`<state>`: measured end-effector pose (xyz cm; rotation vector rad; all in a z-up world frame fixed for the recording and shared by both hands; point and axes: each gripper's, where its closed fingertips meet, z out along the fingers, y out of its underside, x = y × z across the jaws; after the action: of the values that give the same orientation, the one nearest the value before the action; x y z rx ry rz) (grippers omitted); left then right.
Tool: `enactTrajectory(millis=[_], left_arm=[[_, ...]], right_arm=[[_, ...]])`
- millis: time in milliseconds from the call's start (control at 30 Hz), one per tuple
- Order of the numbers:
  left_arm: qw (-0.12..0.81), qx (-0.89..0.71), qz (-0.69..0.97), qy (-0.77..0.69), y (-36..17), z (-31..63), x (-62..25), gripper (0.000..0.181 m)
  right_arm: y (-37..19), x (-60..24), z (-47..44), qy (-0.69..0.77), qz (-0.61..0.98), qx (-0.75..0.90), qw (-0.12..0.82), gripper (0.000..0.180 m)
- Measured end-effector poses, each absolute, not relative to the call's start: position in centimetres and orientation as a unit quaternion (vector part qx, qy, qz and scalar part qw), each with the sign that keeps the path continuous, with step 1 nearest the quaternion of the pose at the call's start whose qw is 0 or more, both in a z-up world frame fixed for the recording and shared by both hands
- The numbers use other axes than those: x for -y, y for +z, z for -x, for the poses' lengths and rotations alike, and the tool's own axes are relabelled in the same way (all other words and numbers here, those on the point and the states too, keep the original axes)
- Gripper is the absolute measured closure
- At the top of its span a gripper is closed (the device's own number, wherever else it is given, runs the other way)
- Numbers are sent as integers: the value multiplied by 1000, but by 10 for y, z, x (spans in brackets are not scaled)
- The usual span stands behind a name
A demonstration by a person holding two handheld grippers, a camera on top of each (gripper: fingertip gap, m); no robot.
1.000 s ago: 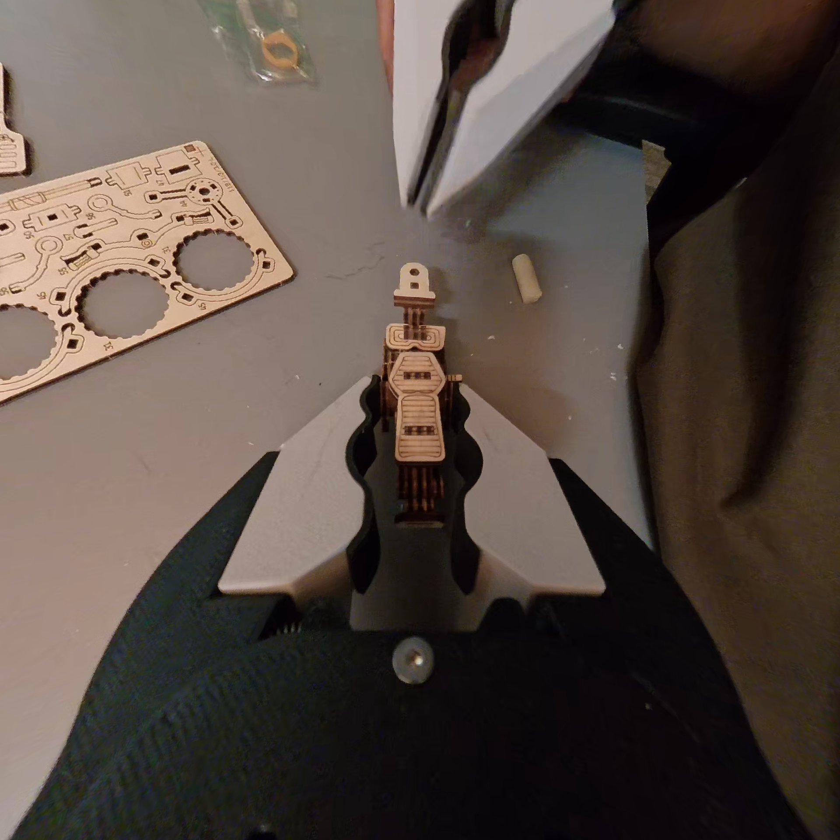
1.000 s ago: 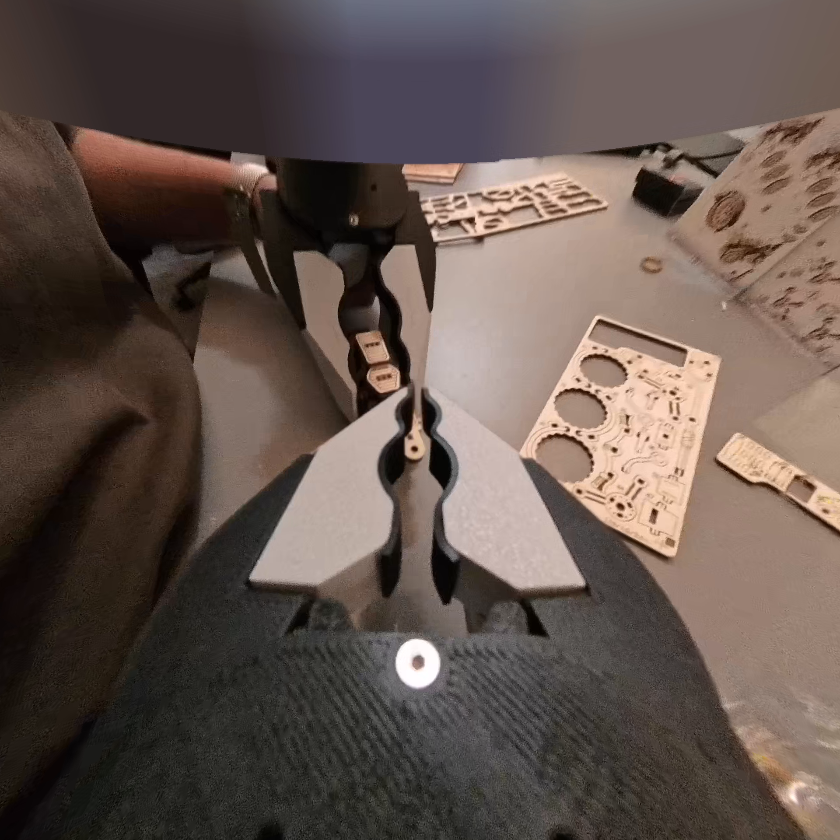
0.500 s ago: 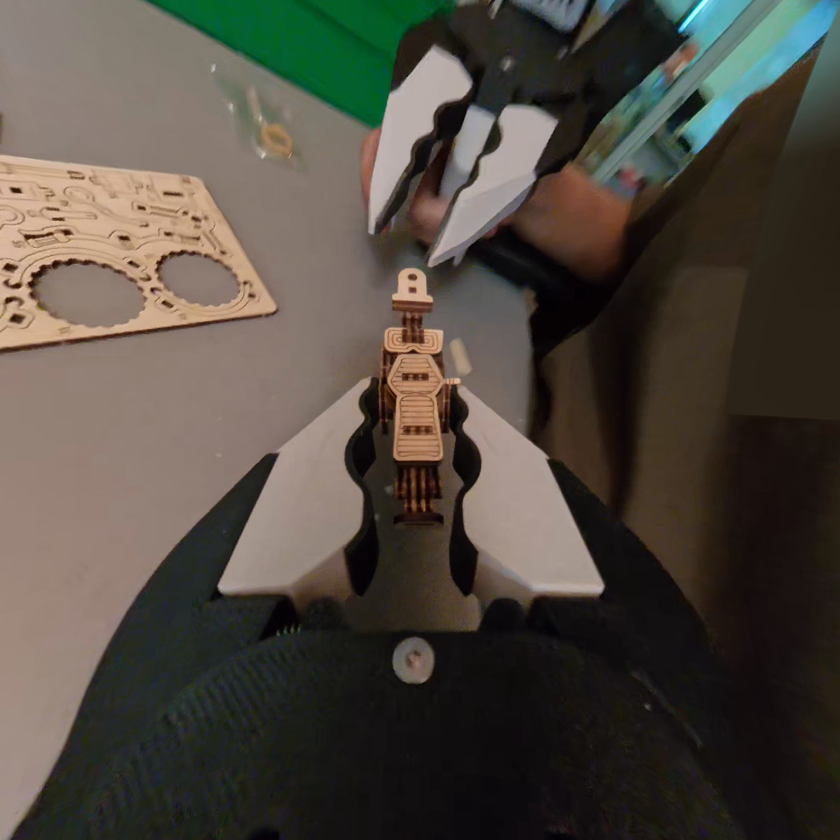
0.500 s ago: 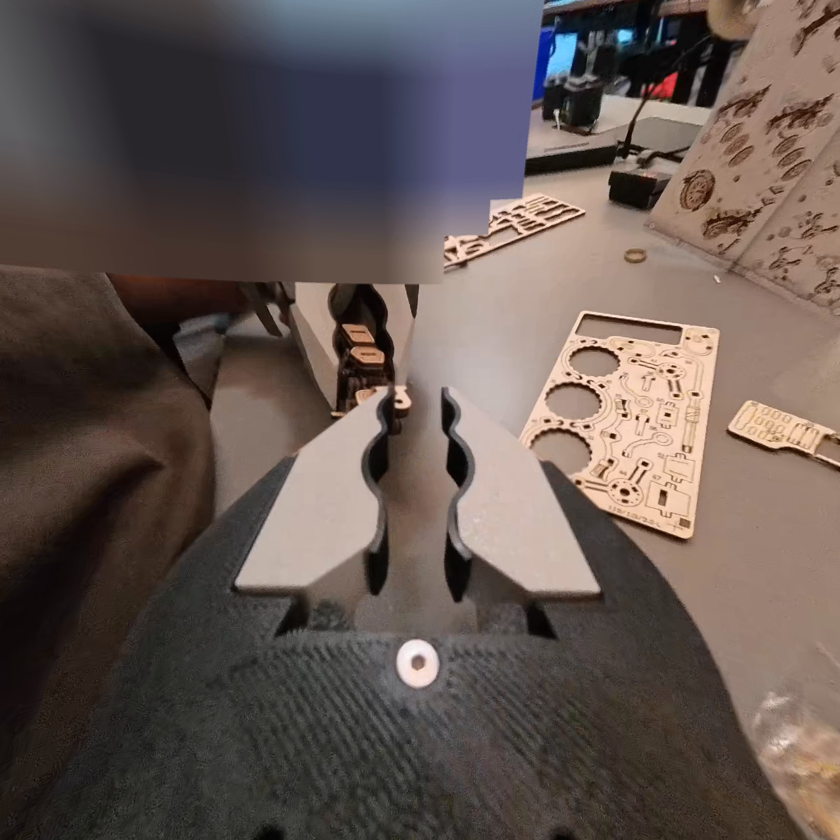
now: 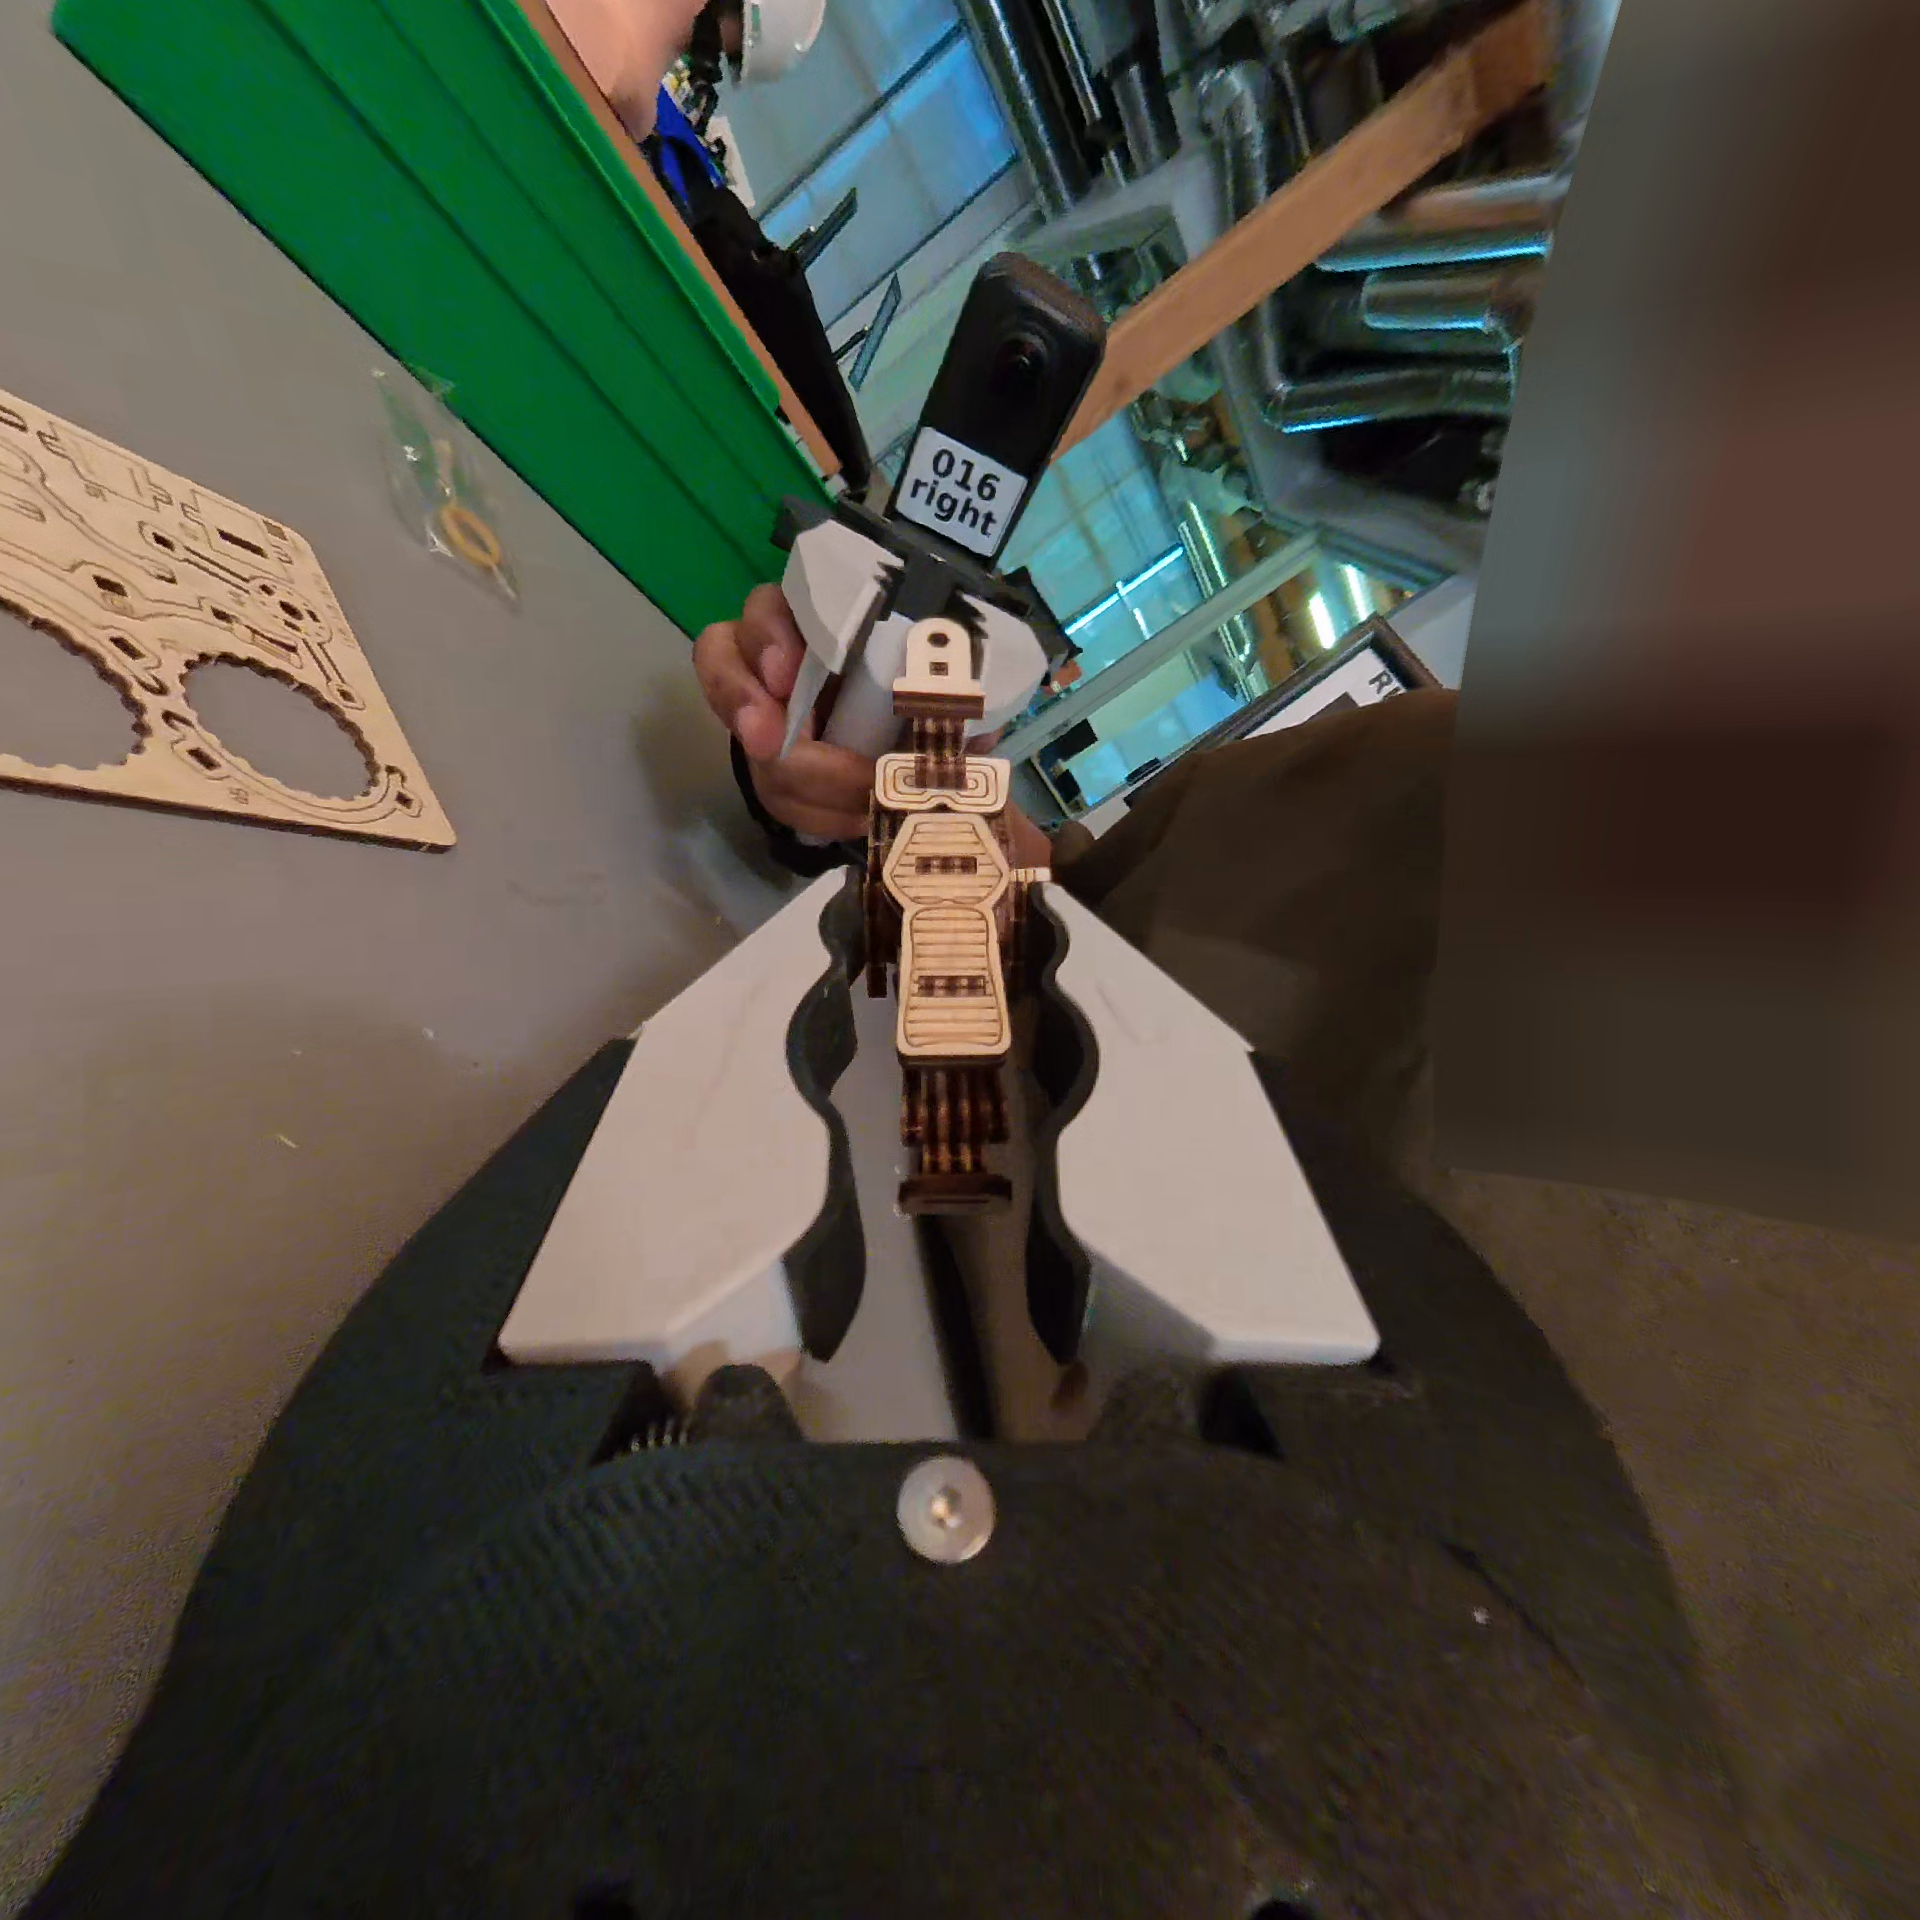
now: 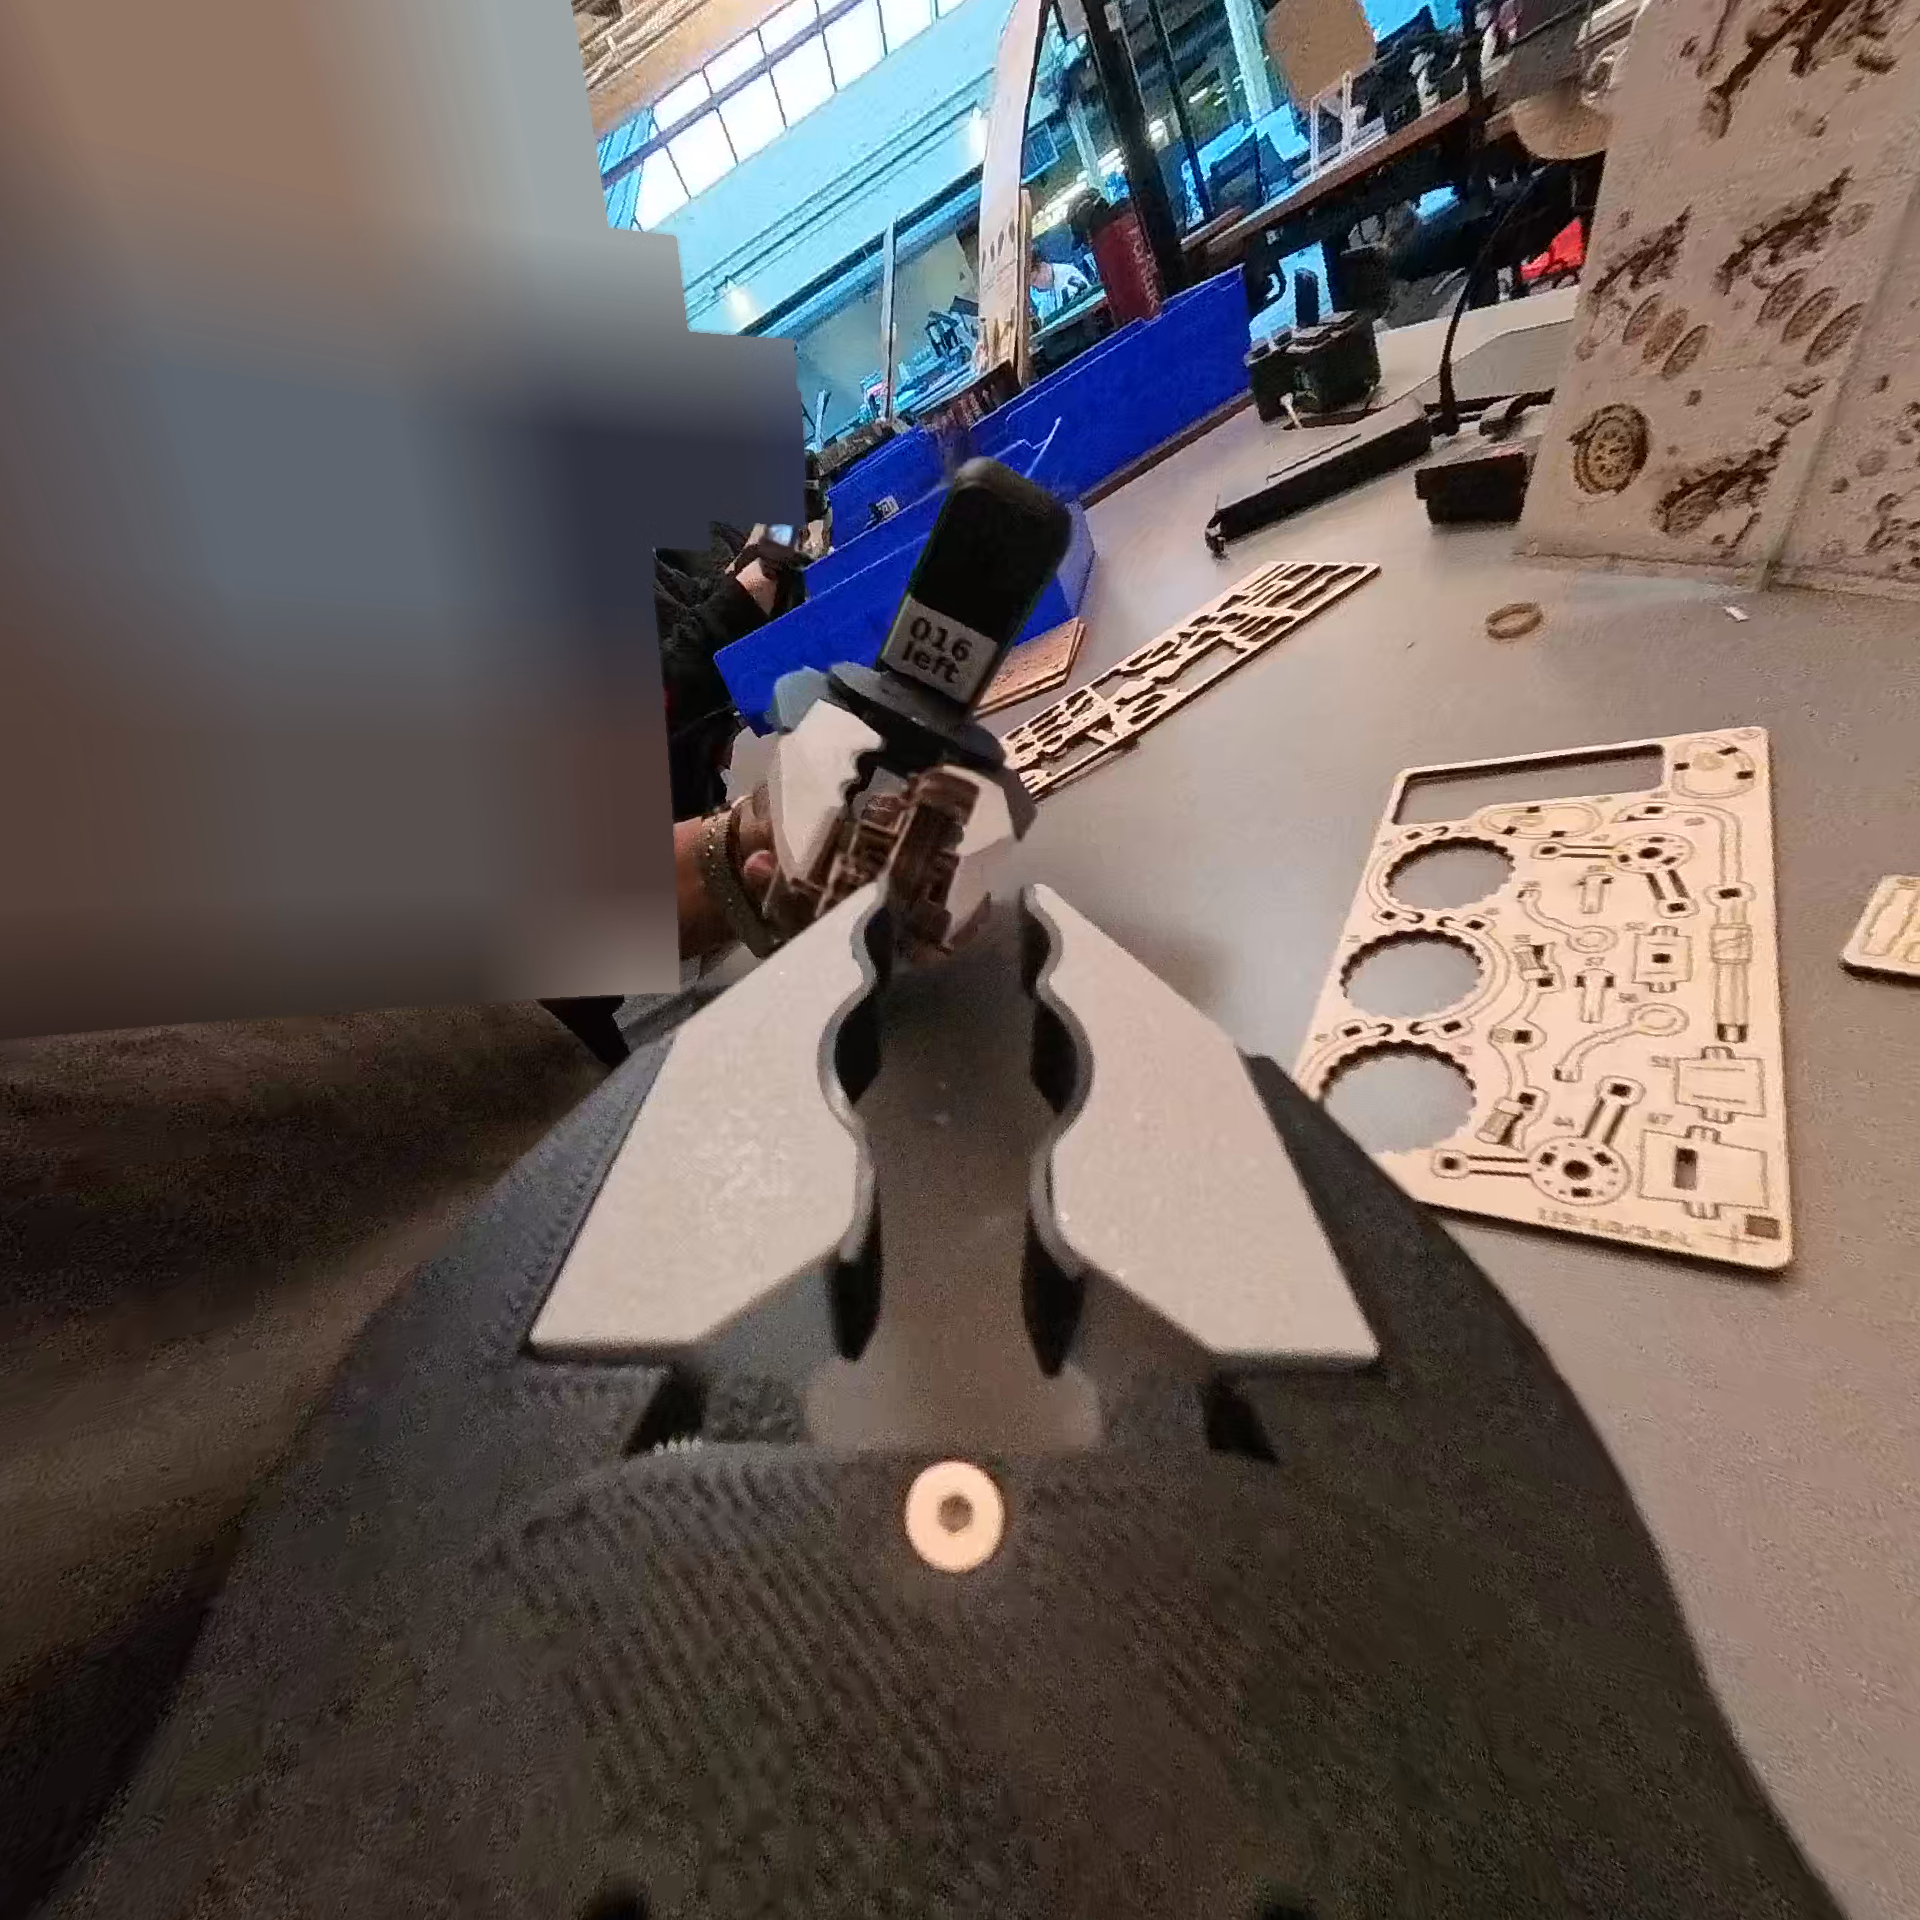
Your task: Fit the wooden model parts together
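My left gripper [image 5: 943, 896] is shut on the wooden model [image 5: 951, 935], a narrow layered assembly with engraved top plates and a small holed tab [image 5: 938, 665] at its far tip. The model sticks out past the fingertips and is held off the grey table [image 5: 260, 1039]. My right gripper [image 6: 951, 904] is open and empty. It faces the left gripper [image 6: 894, 831], which shows just beyond its left fingertip with the model [image 6: 883, 847] in it. The right gripper [image 5: 883, 644] shows in the left wrist view right behind the model's tab, held by a hand [image 5: 758, 686].
A wooden parts sheet [image 6: 1558, 997] with round cut-outs lies on the table to the right; it also shows in the left wrist view [image 5: 208, 665]. A long parts strip [image 6: 1174, 665], a small ring [image 6: 1512, 620], a clear bag [image 5: 457, 509], a green board [image 5: 468, 260] and a printed box [image 6: 1766, 291] are around. The grippers' ends are close to 5 cm from one another.
My right gripper's jaws have opened from nearly shut. Both grippers have tilted up from the table and now face each other. The left gripper has kept hold of the model.
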<state>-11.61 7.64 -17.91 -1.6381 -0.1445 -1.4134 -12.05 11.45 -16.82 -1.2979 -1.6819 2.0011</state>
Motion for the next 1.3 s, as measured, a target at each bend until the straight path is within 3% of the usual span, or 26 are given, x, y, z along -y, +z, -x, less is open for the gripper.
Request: enactTrajectory(millis=[767,1000,1300], left_arm=[[456,60,689,-560,-191,115,-80,153],[417,-46,844,-335,-245,116,-75,152],[406,-125,880,-213,-259,108,-76,152]], right_arm=[[-177,-114,122,666,446,587,115,161],[-185,-124,128,644,465,591,142,162],[-191,-135,132,635,492,579,144,163]])
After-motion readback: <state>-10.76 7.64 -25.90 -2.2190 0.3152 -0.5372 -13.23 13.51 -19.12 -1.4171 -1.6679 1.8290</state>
